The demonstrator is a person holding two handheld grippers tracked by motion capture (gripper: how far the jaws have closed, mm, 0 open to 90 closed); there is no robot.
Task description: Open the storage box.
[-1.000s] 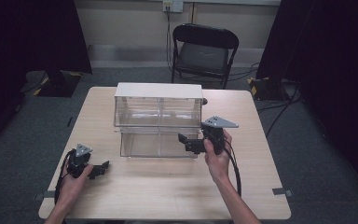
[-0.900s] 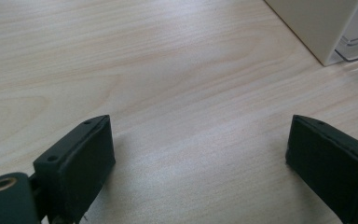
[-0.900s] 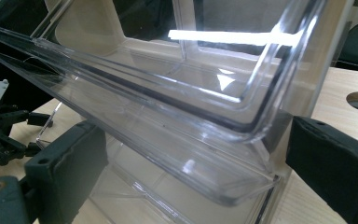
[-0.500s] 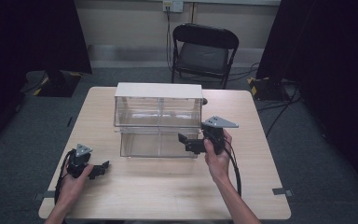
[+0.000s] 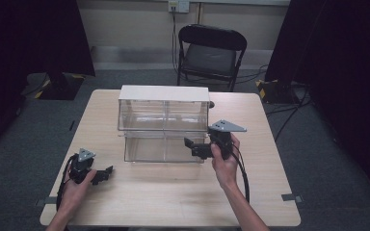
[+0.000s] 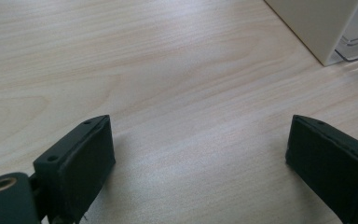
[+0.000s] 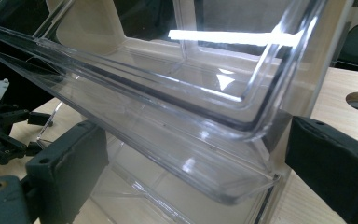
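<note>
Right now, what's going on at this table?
A person holds a gripper in each hand at a wooden table. The right gripper is raised at the right front corner of a clear plastic drawer cabinet, jaws open on either side of the lower drawer, which is pulled out; contact can't be confirmed. The left gripper sits low near the table's front left, jaws open with bare wood between them.

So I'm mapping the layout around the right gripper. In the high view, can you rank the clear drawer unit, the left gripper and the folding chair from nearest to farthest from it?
1. Clear drawer unit: right beside the right gripper, whose jaws are at its lower drawer.
2. Left gripper: across the table, near the front left.
3. Folding chair: on the floor beyond the table's far edge.
</note>
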